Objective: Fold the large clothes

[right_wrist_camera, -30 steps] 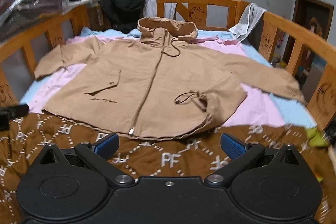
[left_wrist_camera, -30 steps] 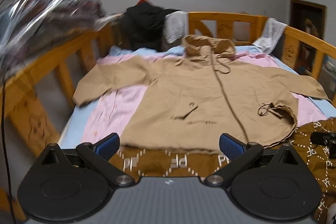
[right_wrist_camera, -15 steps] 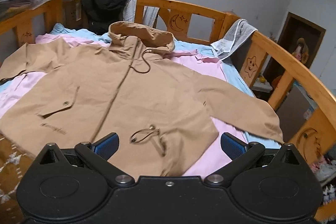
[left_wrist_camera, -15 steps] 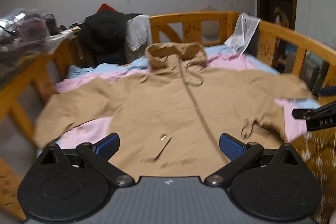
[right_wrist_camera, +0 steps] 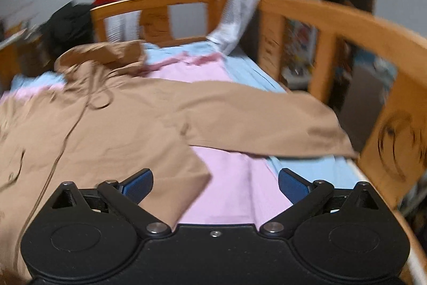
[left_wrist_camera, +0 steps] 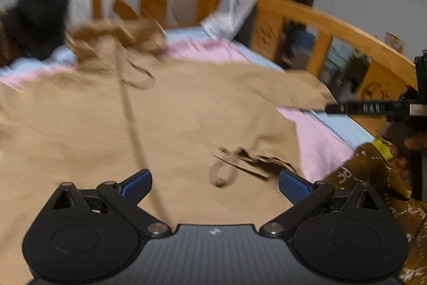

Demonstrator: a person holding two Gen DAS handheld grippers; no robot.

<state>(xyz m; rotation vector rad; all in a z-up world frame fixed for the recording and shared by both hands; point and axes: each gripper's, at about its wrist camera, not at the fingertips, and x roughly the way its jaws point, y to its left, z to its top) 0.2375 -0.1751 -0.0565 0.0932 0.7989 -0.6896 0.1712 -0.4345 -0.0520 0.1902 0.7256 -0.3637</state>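
The left gripper [left_wrist_camera: 214,184] is held spread and empty over the zipped front of the tan jacket [left_wrist_camera: 165,111], which lies flat on the bed. The right gripper [right_wrist_camera: 215,184], also spread and empty, is nearer the outstretched sleeve [right_wrist_camera: 267,122], whose long axis runs rightward toward the wooden rail [right_wrist_camera: 347,26].

the jacket [left_wrist_camera: 186,108] is spread flat on the bed [right_wrist_camera: 333,172], hood toward the headboard [right_wrist_camera: 165,4]; its sleeve [right_wrist_camera: 267,124] is stretched rightward near the side rail [right_wrist_camera: 347,26].
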